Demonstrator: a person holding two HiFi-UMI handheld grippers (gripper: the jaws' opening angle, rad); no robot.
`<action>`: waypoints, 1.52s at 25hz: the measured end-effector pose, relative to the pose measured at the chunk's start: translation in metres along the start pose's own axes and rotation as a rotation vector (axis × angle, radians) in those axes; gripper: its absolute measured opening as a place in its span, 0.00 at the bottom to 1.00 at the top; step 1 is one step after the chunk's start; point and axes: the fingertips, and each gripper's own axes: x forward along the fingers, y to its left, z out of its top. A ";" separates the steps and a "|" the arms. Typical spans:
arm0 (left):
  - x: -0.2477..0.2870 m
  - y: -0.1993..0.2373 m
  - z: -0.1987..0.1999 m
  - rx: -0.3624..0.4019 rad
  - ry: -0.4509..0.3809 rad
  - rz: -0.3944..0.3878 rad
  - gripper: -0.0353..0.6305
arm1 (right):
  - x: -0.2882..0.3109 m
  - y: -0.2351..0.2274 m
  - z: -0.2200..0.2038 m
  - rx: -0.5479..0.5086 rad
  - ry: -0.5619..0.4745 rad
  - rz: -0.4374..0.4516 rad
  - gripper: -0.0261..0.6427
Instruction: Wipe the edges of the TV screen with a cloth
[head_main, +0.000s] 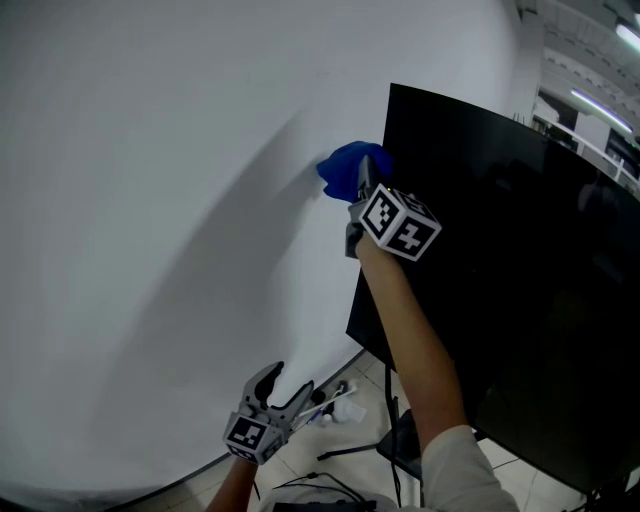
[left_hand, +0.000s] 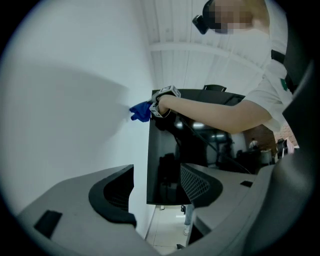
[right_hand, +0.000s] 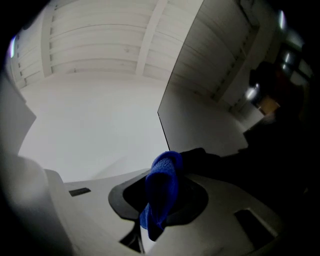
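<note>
A large black TV screen (head_main: 510, 280) stands on a stand beside a white wall. My right gripper (head_main: 362, 182) is raised to the screen's left edge near the top corner, shut on a blue cloth (head_main: 345, 168) that presses against that edge. In the right gripper view the blue cloth (right_hand: 161, 192) is bunched between the jaws, right at the screen edge (right_hand: 164, 130). My left gripper (head_main: 285, 388) hangs low near the floor, open and empty. The left gripper view looks up at the TV screen (left_hand: 172, 160), the blue cloth (left_hand: 141, 112) and the right gripper (left_hand: 162, 102).
A white wall (head_main: 170, 220) fills the left of the head view. Below the screen are the stand legs (head_main: 380, 445), cables and small white objects (head_main: 340, 408) on a tiled floor. Ceiling lights and an office space show at the far right (head_main: 600, 110).
</note>
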 end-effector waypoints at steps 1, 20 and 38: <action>-0.001 0.000 0.002 -0.008 -0.002 0.003 0.46 | 0.004 0.003 0.011 -0.020 -0.012 0.000 0.15; 0.012 -0.032 0.007 -0.087 0.015 -0.072 0.46 | -0.035 0.027 0.195 -0.174 -0.276 -0.019 0.15; 0.115 -0.278 0.001 -0.068 0.053 -0.702 0.46 | -0.288 -0.091 0.338 -0.096 -0.436 -0.194 0.15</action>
